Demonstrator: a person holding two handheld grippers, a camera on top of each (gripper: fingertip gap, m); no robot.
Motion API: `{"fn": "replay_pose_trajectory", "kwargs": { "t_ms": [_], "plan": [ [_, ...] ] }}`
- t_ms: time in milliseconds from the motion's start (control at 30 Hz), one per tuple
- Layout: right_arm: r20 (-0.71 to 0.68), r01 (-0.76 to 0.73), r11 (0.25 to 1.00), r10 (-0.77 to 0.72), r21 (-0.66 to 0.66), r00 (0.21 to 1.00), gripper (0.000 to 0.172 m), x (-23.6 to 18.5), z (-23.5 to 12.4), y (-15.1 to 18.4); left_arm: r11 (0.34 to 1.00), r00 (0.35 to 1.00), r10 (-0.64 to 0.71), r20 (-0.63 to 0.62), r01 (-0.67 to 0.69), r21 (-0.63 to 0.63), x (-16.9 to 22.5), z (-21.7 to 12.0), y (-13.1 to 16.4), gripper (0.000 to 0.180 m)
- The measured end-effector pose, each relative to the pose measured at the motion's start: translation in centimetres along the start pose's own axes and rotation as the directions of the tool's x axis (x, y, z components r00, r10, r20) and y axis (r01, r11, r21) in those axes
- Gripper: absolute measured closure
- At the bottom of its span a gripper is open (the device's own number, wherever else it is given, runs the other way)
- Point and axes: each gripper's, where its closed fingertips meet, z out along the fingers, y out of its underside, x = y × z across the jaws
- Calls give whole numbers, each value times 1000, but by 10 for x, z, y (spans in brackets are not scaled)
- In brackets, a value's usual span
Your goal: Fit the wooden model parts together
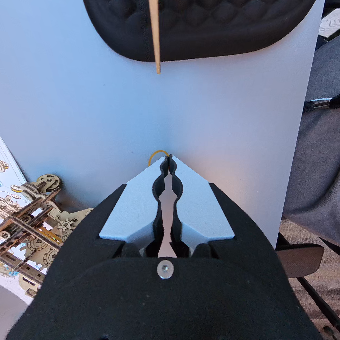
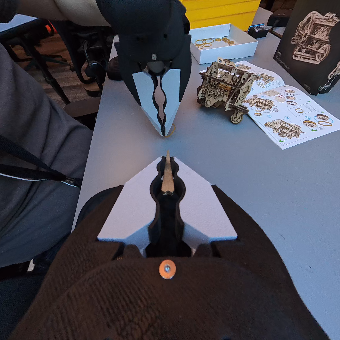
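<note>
My left gripper (image 1: 168, 156) is shut on a thin yellow rubber band (image 1: 156, 153), its tips down at the grey table (image 1: 92, 92). The right wrist view shows it too (image 2: 163, 135), with the band (image 2: 172, 131) looping out beside its tips. My right gripper (image 2: 167, 157) is shut on a tapered wooden stick (image 2: 167, 174), whose point juts past the pads towards the left gripper. The stick's tip shows in the left wrist view (image 1: 156, 46), pointing at my left gripper. The wooden model (image 2: 226, 88) stands on the table to the right, apart from both grippers; it also shows in the left wrist view (image 1: 33, 217).
An open instruction booklet (image 2: 290, 114) lies right of the model. A white tray (image 2: 222, 43) with several yellow bands sits behind it. A dark box (image 2: 312, 46) stands at far right. A person's grey clothing (image 2: 36, 147) borders the table's left edge. Spacing between my two grippers at the tips: around 11 cm.
</note>
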Motion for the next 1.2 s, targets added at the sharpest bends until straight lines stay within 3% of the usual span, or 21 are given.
{"fn": "replay_pose_trajectory", "kwargs": {
  "t_ms": [33, 333, 500, 733, 1000, 1200],
  "plan": [
    [6, 1, 1000, -1, -9, 1000, 168, -1, 2, 2, 1000, 1000, -5, -1, 5, 6, 0, -1, 0, 180],
    [46, 7, 999, -4, -50, 999, 168, -8, 24, 6, 998, 999, -4, 42, 1, 65, 1, -17, -6, 180],
    [45, 11, 997, -7, -81, 999, 168, -7, 31, 11, 993, 997, -73, 31, 69, 100, 0, -11, -1, 180],
    [41, -3, 999, 4, -32, 999, 168, -5, 26, 4, 998, 994, 58, 92, -54, -36, -6, -6, 15, 166],
    [38, 2, 1000, -1, -14, 999, 168, -6, 20, 2, 964, 974, 221, 48, -210, -165, -2, 3, 21, 164],
    [43, 7, 1000, -6, -10, 999, 168, -7, 19, 2, 943, 963, 268, 22, -257, -210, 1, 5, 21, 174]
  ]
}}
